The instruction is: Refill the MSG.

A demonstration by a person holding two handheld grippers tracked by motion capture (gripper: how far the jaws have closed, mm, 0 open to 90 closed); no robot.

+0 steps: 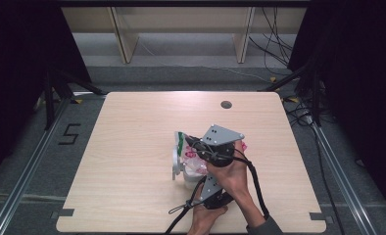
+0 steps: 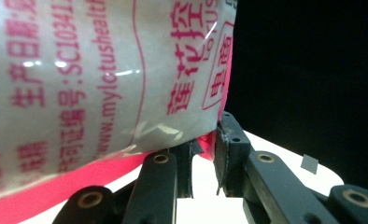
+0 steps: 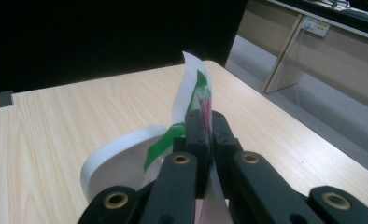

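Your two hands crowd over the bag (image 1: 188, 157) on the counter (image 1: 132, 147), right gripper (image 1: 193, 142) at its top edge.

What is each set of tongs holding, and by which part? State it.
The right tongs are shut on the plastic bag at its top edge. The left tongs hold the bag's pink-edged lower corner.

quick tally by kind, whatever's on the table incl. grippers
Printed plastic bag: 1
Handheld grippers, left gripper and right gripper, both clamped on the bag: 2
Total: 3
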